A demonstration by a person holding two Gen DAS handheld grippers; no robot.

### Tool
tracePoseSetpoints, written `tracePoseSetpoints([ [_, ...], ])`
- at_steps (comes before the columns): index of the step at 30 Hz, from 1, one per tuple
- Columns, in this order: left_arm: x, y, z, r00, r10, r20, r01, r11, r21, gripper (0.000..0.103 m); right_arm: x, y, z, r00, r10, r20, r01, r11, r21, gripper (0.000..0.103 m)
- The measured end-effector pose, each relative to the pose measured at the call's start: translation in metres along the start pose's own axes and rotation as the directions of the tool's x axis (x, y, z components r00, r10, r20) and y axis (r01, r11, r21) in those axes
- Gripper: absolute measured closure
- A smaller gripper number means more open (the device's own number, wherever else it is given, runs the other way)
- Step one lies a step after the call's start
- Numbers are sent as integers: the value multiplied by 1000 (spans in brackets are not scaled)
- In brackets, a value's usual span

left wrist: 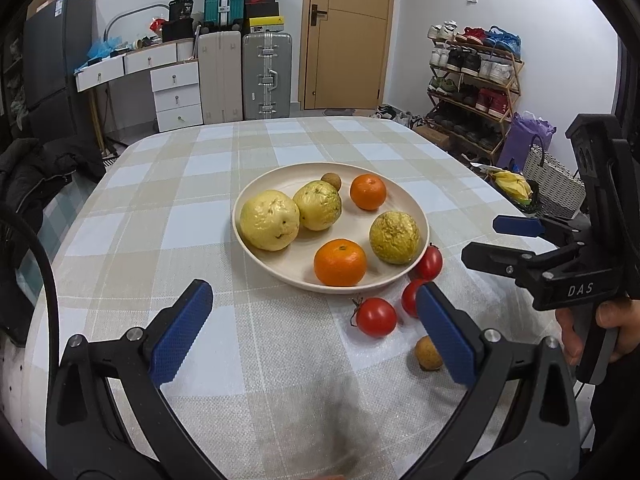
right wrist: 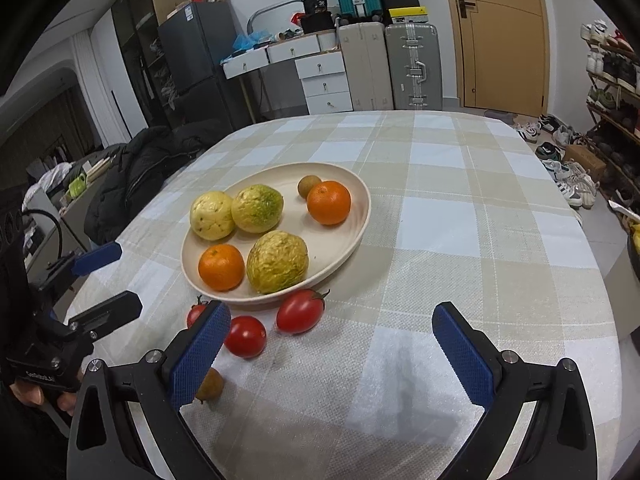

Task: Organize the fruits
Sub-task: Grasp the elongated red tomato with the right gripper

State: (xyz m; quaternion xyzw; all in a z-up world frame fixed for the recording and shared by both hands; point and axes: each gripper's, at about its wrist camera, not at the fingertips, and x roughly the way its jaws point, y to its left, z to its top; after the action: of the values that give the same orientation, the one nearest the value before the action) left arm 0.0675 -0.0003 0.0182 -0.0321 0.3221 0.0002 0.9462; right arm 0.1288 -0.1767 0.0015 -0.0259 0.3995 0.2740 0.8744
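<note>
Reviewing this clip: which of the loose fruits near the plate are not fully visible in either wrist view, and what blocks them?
- Middle tomato: left wrist view, right half behind the left tongs' blue pad.
- Far tomato: left wrist view, partly behind the plate rim.
- Leftmost tomato: right wrist view, mostly behind the right tongs' left pad.
- Small brown fruit: partly behind a pad in both views; its type is unclear.

Room beyond tool: wooden door (left wrist: 347, 36), white drawer desk (left wrist: 160, 76), suitcases (left wrist: 266, 74), shoe rack (left wrist: 474, 80), dark fridge (right wrist: 196, 50), white walls.
</note>
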Motion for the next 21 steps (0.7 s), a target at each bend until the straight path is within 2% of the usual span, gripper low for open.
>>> tracePoseSetpoints([
  [10,15,-2,-3,999,-3,-38,3,1000,12,2,13,-1,-5,994,-99,-48,96,994,-60,0],
  [21,30,0,-7,996,-14,-85,14,1000,-3,2,38,-7,-9,982,-122,-142,118,992,-33,0],
])
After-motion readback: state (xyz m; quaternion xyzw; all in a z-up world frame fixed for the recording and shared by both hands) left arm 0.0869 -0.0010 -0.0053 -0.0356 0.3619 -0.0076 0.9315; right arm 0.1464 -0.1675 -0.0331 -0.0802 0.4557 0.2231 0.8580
